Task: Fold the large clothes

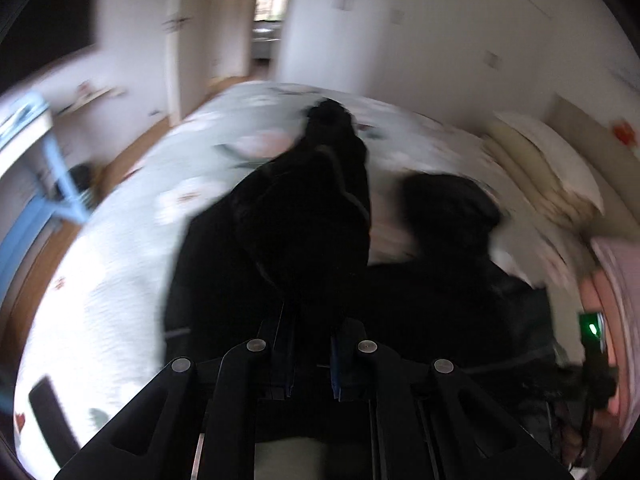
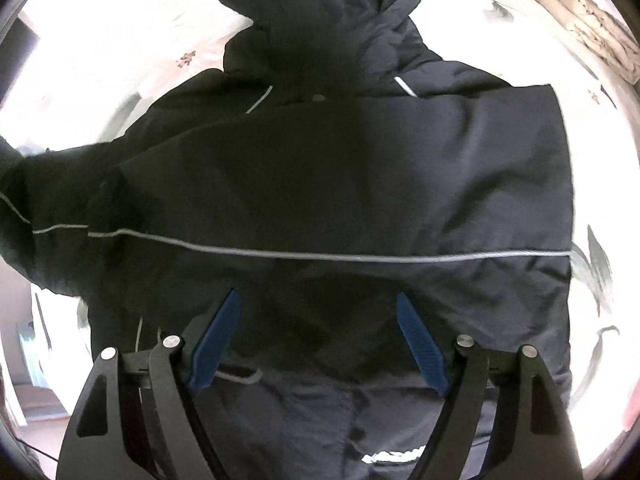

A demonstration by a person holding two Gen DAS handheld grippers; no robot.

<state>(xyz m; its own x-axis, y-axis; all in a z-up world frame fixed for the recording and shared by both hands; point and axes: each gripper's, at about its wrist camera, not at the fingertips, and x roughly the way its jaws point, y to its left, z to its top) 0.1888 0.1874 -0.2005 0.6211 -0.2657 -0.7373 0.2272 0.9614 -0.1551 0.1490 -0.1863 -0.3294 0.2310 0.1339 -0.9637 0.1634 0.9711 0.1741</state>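
Note:
A large black hooded jacket (image 2: 340, 180) with thin grey piping (image 2: 320, 256) lies spread on the bed, its hood (image 2: 320, 12) at the far end. My right gripper (image 2: 318, 300) hovers open just above the jacket's lower back, and its blue pads (image 2: 216, 344) stand wide apart with nothing pinched between them. In the blurred left wrist view, my left gripper (image 1: 312, 312) is shut on a fold of the jacket's black sleeve (image 1: 312, 220). The sleeve is lifted off the bed and stretches away from the jaws. The fabric hides the fingertips.
The bed (image 1: 100, 300) has a pale flowered cover, with cream pillows (image 1: 540, 160) at its right end. A dark flat device (image 1: 48, 412) lies on the cover at lower left. Blue furniture (image 1: 60, 184) stands on the floor at left. A hand and pink sleeve (image 1: 612, 280) show at right.

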